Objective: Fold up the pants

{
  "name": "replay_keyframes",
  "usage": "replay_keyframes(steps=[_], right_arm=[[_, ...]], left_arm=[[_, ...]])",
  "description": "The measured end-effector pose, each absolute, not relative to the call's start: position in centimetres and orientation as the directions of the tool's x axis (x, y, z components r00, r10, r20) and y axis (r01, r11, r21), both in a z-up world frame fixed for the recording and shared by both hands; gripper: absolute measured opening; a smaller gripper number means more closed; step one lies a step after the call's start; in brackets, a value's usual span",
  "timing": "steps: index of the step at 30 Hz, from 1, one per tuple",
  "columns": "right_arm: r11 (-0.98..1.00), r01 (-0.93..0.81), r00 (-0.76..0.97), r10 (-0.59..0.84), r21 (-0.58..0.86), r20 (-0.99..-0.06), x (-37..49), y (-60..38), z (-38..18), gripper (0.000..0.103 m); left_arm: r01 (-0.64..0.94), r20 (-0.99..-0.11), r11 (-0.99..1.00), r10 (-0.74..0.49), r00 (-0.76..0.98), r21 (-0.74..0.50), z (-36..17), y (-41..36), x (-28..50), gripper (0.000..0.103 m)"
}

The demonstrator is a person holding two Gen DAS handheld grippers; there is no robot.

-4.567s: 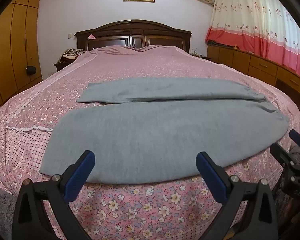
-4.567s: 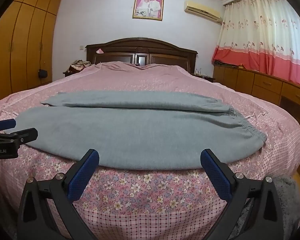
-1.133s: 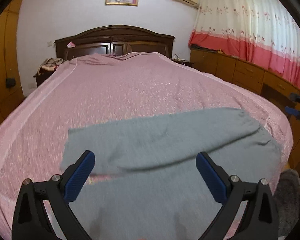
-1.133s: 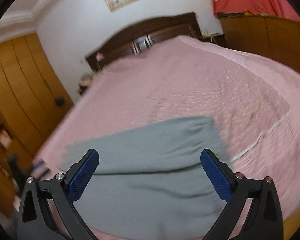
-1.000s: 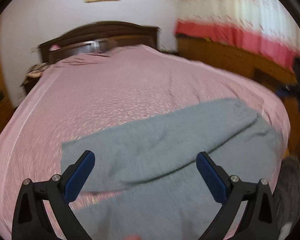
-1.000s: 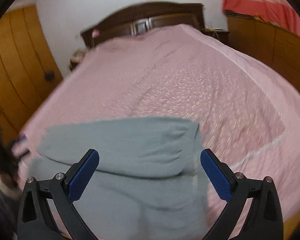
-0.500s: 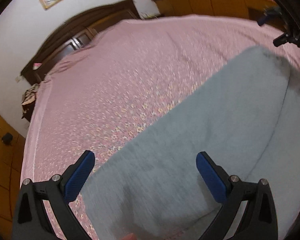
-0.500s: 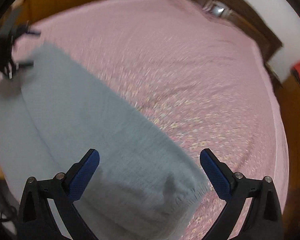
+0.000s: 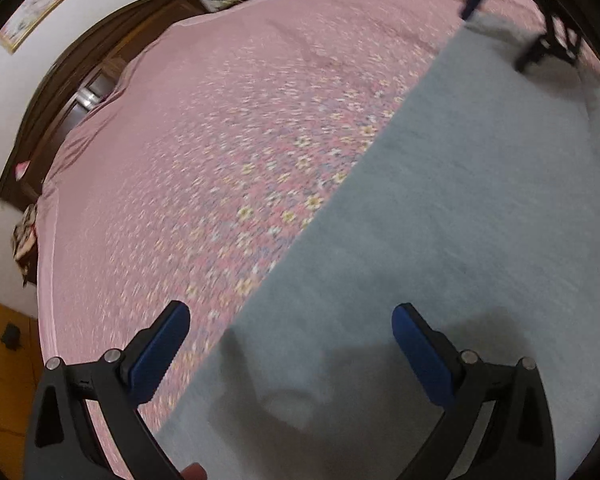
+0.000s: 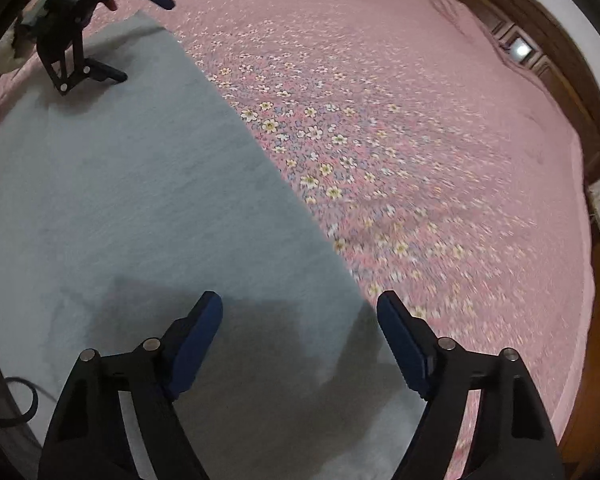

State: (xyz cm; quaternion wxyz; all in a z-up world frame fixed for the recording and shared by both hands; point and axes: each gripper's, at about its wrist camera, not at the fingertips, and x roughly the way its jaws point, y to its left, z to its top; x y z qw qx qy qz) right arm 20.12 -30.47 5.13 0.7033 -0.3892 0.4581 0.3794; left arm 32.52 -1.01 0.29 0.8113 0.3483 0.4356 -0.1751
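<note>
The grey pants [image 9: 460,240] are spread flat on the bed [image 9: 220,140], which is covered by a pink flowered bedspread. In the left wrist view the pants fill the area from 2 o'clock round to 6 o'clock, with one straight edge running diagonally from 1 o'clock down to 7 o'clock. In the right wrist view the pants [image 10: 140,200] occupy the area from 6 o'clock to 11 o'clock, and the bed [image 10: 420,140] takes up the rest.

The left gripper [image 9: 290,354] is pointed steeply down over the cloth edge with its blue pads wide apart; nothing is clamped between them, and its shadow is cast on the fabric below. It is also seen at 11 o'clock in the right wrist view [image 10: 140,36], over the far end of the pants.

The right gripper [image 10: 300,340] is held over the pants' corner near 5 o'clock. Its jaws have just been closing, yet they stand apart, and no cloth is pinched between the pads. It is seen blurred at 1 o'clock in the left wrist view [image 9: 496,28].

A dark wooden headboard [image 9: 80,76] is visible at 10 o'clock there.
</note>
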Motion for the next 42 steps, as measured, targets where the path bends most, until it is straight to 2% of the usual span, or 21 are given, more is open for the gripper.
replay_keyframes(steps=[3, 9, 15, 17, 21, 23, 24, 25, 26, 27, 28, 30, 33, 36, 40, 42], right_arm=[[0.397, -0.907, 0.237, 0.197, -0.144, -0.951, 21.5, -29.7, 5.4, 0.077], [0.397, -0.915, 0.174, 0.227, -0.072, -0.958, 24.6, -28.0, 5.8, 0.067], [0.335, -0.942, 0.060, 0.232, 0.022, -0.971, 24.7, -26.4, 4.4, 0.061], [0.338, -0.941, 0.044, 0.224, 0.036, -0.974, 24.9, -26.3, 3.5, 0.061], [0.361, -0.930, 0.030, 0.251, 0.065, -0.967, 25.1, -26.8, 3.2, 0.060], [0.359, -0.930, 0.016, 0.257, 0.079, -0.966, 24.7, -27.4, 3.6, 0.051], [0.351, -0.933, 0.018, 0.259, 0.077, -0.966, 24.3, -27.8, 4.0, 0.039], [0.337, -0.940, 0.038, 0.272, 0.058, -0.962, 23.7, -27.7, 4.6, 0.028], [0.329, -0.943, 0.043, 0.279, 0.053, -0.959, 23.1, -28.5, 5.3, 0.022], [0.320, -0.946, 0.050, 0.276, 0.043, -0.960, 22.6, -28.6, 5.6, 0.015], [0.308, -0.951, 0.069, 0.267, 0.018, -0.961, 22.2, -28.0, 5.6, 0.012], [0.314, -0.949, 0.110, 0.268, -0.021, -0.957, 22.1, -27.4, 5.9, 0.005], [0.322, -0.944, 0.170, 0.290, -0.071, -0.942, 21.4, -27.5, 7.3, 0.005], [0.321, -0.940, 0.222, 0.305, -0.119, -0.926, 20.1, -27.8, 8.3, 0.004], [0.315, -0.930, 0.289, 0.300, -0.191, -0.909, 18.1, -28.0, 9.5, 0.004], [0.317, -0.919, 0.331, 0.300, -0.234, -0.895, 16.5, -28.0, 10.4, 0.004]], left_arm=[[0.624, -0.824, 0.649, 0.008, 0.566, 0.435, 0.0, -1.6, 33.2, 0.103], [0.621, -0.855, 0.708, -0.048, 0.517, 0.336, 1.2, 0.0, 36.5, 0.103], [0.609, -0.946, 0.789, -0.133, 0.296, 0.080, -1.2, 2.2, 39.5, 0.103], [0.629, -0.927, 0.778, -0.236, 0.290, -0.001, -1.6, 3.6, 39.7, 0.103], [0.640, -0.903, 0.768, -0.277, 0.329, -0.002, -1.2, 4.7, 38.8, 0.103], [0.638, -0.900, 0.770, -0.257, 0.353, 0.031, -0.9, 4.5, 38.2, 0.101], [0.646, -0.899, 0.763, -0.261, 0.353, 0.032, -0.6, 4.6, 37.7, 0.089], [0.669, -0.892, 0.743, -0.286, 0.351, 0.024, -0.2, 4.3, 36.9, 0.068], [0.689, -0.885, 0.725, -0.306, 0.350, 0.022, 0.3, 4.0, 36.5, 0.054], [0.709, -0.884, 0.705, -0.326, 0.334, 0.008, 0.6, 3.7, 36.3, 0.034], [0.719, -0.889, 0.695, -0.335, 0.314, -0.008, 0.8, 3.3, 36.2, 0.029], [0.722, -0.892, 0.692, -0.343, 0.296, -0.027, 1.0, 3.5, 36.5, 0.026], [0.681, -0.888, 0.728, -0.364, 0.282, -0.082, 1.8, 4.8, 37.4, 0.017], [0.672, -0.877, 0.740, -0.335, 0.345, -0.018, 3.1, 5.4, 36.5, 0.015], [0.658, -0.866, 0.751, -0.296, 0.402, 0.049, 4.2, 6.2, 34.5, 0.005], [0.647, -0.850, 0.757, -0.279, 0.446, 0.091, 5.3, 6.3, 32.7, 0.004]])
